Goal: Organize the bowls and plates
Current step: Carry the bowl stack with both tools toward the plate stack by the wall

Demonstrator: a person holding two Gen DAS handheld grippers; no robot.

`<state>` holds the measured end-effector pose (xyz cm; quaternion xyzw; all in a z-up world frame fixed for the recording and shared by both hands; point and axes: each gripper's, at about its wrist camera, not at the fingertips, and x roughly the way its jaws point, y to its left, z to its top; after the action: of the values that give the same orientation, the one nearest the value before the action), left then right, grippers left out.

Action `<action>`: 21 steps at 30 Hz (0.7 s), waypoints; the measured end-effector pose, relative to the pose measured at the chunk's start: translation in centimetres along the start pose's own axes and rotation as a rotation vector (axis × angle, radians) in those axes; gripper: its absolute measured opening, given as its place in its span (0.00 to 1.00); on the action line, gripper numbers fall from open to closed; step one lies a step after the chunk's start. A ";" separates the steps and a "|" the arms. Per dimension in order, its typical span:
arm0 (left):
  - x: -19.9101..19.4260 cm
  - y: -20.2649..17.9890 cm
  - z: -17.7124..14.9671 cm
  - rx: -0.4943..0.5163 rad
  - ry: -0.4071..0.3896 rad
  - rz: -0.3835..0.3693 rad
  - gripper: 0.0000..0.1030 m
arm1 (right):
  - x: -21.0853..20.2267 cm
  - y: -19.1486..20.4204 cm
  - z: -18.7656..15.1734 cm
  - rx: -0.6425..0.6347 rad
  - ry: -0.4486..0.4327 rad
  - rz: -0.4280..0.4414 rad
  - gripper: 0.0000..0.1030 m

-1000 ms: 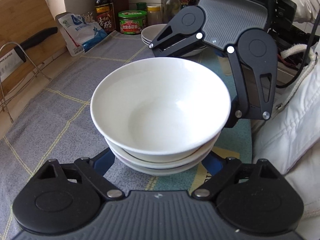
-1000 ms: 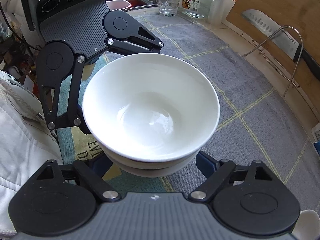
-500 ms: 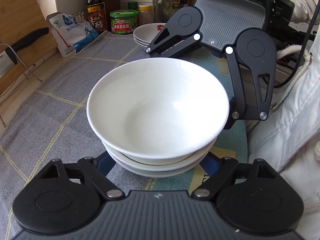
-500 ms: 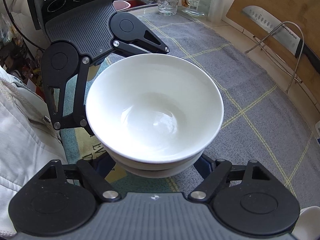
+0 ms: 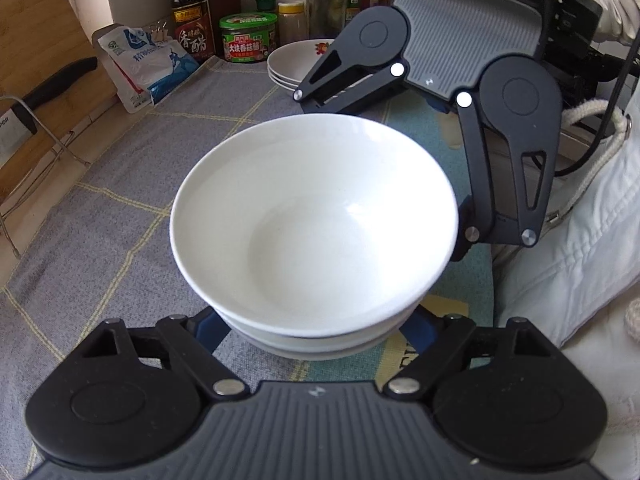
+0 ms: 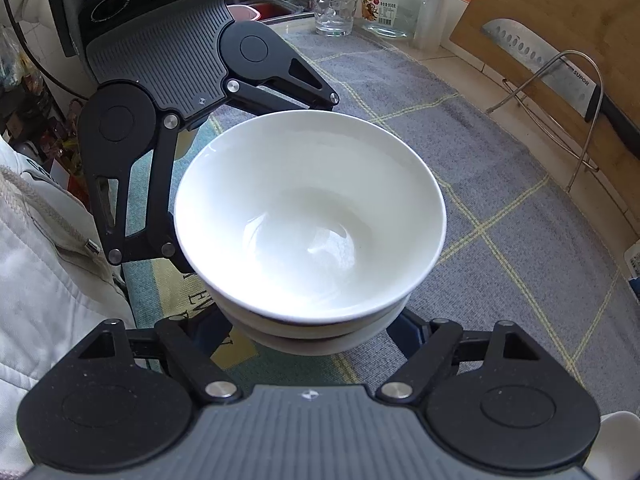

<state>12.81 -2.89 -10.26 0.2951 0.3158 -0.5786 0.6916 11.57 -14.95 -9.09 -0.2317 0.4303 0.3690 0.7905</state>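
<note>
A stack of white bowls sits nested over the grey checked cloth, near its teal end. The same bowls fill the middle of the right wrist view. My left gripper clasps the lower bowls from one side, its blue fingertips pressed against them. My right gripper clasps them from the opposite side, and shows in the left wrist view as the black linkage behind the bowls. Most of each fingertip is hidden under the rims. A stack of plates stands at the back of the cloth.
Beyond the plates stand a soy bottle, a green-lidded jar and a salt bag. A wire rack with a knife leans against a wooden board. A glass and a jar stand far off. A person's white jacket lies alongside.
Both pairs of jaws have narrowed onto the lower bowls. In the left wrist view the plates and bottles have slid lower into sight; the bowls keep their place between the grippers.
</note>
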 end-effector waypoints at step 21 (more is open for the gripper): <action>4.0 -2.6 11.6 0.078 -0.025 -0.002 0.85 | -8.9 -6.5 -6.8 0.043 -0.030 -0.057 0.84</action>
<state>11.90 -14.72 -6.21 0.3142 0.2845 -0.5950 0.6828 9.98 -27.04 -4.79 -0.2215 0.4194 0.3404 0.8119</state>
